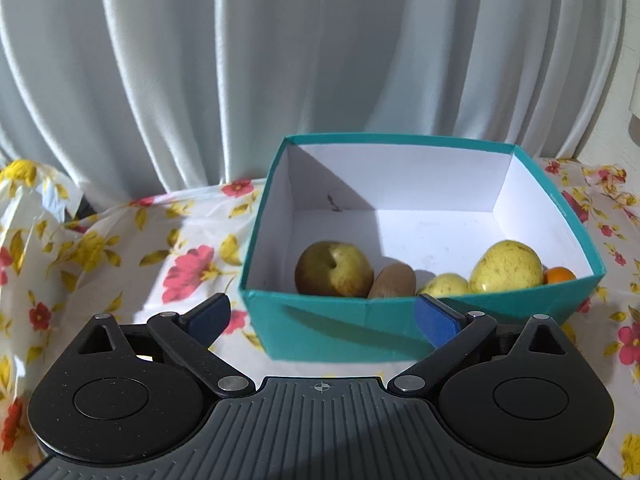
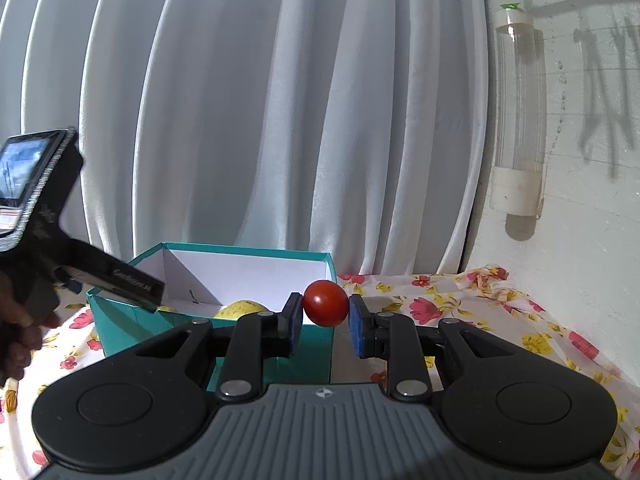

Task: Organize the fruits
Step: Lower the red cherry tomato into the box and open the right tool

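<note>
A floral cloth [image 1: 120, 248] covers the table before white curtains [image 1: 200, 60]. The left gripper [image 1: 322, 320] gapes empty just short of the teal box [image 1: 360, 320], fruit inside. The right gripper [image 2: 325, 316] pinches a round tomato [image 2: 325, 303] beside the box's right wall.

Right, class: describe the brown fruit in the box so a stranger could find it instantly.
Start at the open teal cardboard box with white inside walls on the flowered tablecloth. Along its near wall lies an oval, fuzzy brown kiwi, the only brown fruit among yellow-green neighbours.

Right gripper [image 2: 325, 322] fingers clamp red tomato [image 2: 325, 303] beside teal box [image 2: 256, 344]; left gripper [image 2: 116, 280] over box.
</note>
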Demonstrator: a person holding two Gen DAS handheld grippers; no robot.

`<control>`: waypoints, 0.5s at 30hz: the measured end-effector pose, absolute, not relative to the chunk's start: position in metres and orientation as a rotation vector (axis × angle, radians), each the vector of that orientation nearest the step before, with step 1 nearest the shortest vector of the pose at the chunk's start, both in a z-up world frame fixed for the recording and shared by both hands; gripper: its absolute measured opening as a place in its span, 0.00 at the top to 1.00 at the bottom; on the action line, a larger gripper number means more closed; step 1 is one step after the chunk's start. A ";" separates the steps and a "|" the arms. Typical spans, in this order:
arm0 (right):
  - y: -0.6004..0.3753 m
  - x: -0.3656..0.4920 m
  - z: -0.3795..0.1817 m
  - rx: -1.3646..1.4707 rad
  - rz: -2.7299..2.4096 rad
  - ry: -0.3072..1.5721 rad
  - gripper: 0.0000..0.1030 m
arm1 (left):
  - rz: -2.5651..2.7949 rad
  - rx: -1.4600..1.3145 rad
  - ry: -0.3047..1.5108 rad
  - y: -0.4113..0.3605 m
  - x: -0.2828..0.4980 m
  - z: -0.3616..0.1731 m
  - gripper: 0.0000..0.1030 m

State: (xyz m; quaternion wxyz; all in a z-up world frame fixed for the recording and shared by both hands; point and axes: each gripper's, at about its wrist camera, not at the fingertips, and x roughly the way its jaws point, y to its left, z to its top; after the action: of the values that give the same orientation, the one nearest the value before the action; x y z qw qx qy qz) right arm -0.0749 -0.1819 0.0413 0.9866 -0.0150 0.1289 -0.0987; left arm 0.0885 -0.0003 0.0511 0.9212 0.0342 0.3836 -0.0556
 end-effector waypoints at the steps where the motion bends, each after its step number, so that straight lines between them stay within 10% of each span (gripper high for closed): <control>1: -0.182 -0.069 0.041 -0.035 -0.195 0.257 0.77 | -0.116 0.059 0.793 0.005 0.080 0.051 0.02; 15: -0.180 0.004 0.015 -0.071 -0.163 0.312 0.77 | -0.148 0.012 0.809 0.044 0.020 0.050 0.02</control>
State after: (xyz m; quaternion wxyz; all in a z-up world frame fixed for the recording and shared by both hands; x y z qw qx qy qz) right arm 0.0045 -0.1797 0.0149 0.9839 -0.0354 0.1550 -0.0812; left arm 0.0203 0.0441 0.0495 0.9167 0.0060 0.3930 -0.0718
